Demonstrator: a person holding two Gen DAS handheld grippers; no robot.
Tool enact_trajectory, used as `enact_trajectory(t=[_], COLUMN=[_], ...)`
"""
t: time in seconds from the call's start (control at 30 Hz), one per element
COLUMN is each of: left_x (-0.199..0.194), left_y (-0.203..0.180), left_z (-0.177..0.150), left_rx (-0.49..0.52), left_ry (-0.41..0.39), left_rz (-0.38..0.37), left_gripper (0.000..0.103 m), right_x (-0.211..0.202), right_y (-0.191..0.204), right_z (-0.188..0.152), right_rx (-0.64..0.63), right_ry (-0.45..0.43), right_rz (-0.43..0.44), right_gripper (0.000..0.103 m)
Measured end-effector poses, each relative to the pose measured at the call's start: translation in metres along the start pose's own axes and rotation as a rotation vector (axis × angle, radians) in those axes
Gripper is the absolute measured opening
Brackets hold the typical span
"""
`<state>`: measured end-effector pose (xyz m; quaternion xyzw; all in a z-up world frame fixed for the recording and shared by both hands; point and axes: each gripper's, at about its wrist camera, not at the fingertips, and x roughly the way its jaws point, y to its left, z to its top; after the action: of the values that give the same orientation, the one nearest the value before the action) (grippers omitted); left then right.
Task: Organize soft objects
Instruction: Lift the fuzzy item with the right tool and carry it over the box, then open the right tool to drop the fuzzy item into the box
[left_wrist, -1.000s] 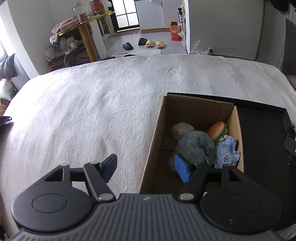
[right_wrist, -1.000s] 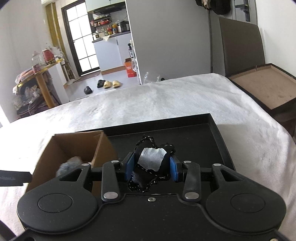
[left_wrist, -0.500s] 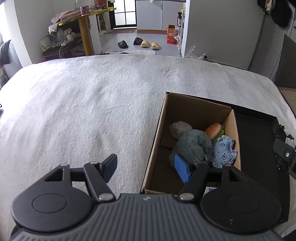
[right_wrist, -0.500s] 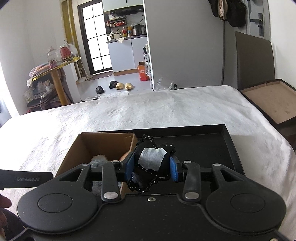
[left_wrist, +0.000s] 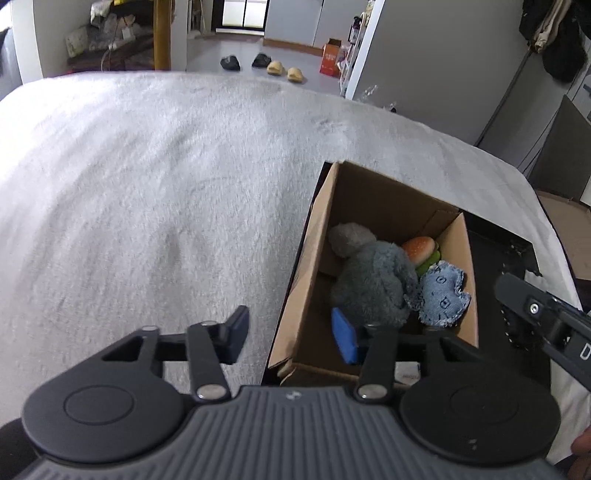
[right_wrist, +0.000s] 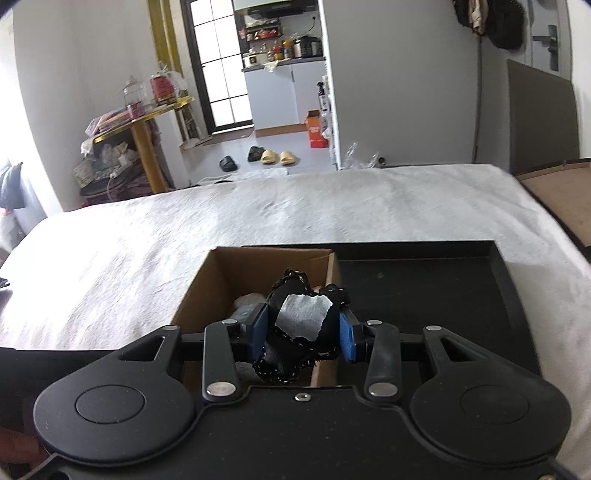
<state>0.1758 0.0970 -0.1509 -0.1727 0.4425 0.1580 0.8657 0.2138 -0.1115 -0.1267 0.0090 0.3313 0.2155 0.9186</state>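
An open cardboard box (left_wrist: 391, 192) stands on a black tray (right_wrist: 424, 280). It holds a grey plush (left_wrist: 373, 280), a toy burger (left_wrist: 419, 249) and a blue denim cushion (left_wrist: 443, 295). My left gripper (left_wrist: 290, 338) straddles the near end of the box's left wall. Its jaws are closing, with the wall between them, and the pads are not pressing on it. My right gripper (right_wrist: 303, 332) is shut on a black stitched soft piece with a white patch (right_wrist: 303, 314). It holds the piece above the box (right_wrist: 266, 262), near the right wall.
A white fuzzy cover (left_wrist: 147, 184) spreads to the left of and beyond the box. A brown open case (right_wrist: 554, 192) sits past the right edge. Beyond the far edge are a floor with slippers (right_wrist: 273, 157) and a cluttered yellow round table (right_wrist: 144, 118).
My left gripper's jaws have narrowed and it has tipped down closer to the box's left wall. My right gripper has carried the black piece left, from over the tray to over the box.
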Motion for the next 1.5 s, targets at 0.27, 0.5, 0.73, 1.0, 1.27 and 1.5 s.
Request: enact_trajectory(t=[0.27, 0.5, 0.73, 1.0, 1.27, 1.5], left_x=[0.014, 0.024, 0.027, 0.024, 0.016, 0.002], left_y=[0.015, 0.021, 0.027, 0.024, 0.022, 0.019], left_z=[-0.001, -0.004, -0.002, -0.002, -0.001, 0.001], left_rx=[-0.04, -0.056, -0.076, -0.068, -0.074, -0.067], left_ry=[0.055, 0.082, 0.084, 0.076, 0.062, 0.035], left_rz=[-0.076, -0.127, -0.148, -0.146, -0.126, -0.091], left_gripper=[0.024, 0.013, 0.013, 0.013, 0.014, 0.014], right_x=[0.017, 0.024, 0.029, 0.026, 0.017, 0.0], right_y=[0.022, 0.04, 0.049, 0.045, 0.025, 0.003], right_z=[-0.001, -0.006, -0.009, -0.006, -0.003, 0.001], right_rx=[0.0, -0.028, -0.008, 0.03, 0.114, 0.164], right_ry=[0.044, 0.077, 0.12, 0.128, 0.128, 0.09], right_rz=[0.023, 0.024, 0.056, 0.055, 0.074, 0.074], right_gripper=[0.039, 0.04, 0.042, 0.051, 0.067, 0.067])
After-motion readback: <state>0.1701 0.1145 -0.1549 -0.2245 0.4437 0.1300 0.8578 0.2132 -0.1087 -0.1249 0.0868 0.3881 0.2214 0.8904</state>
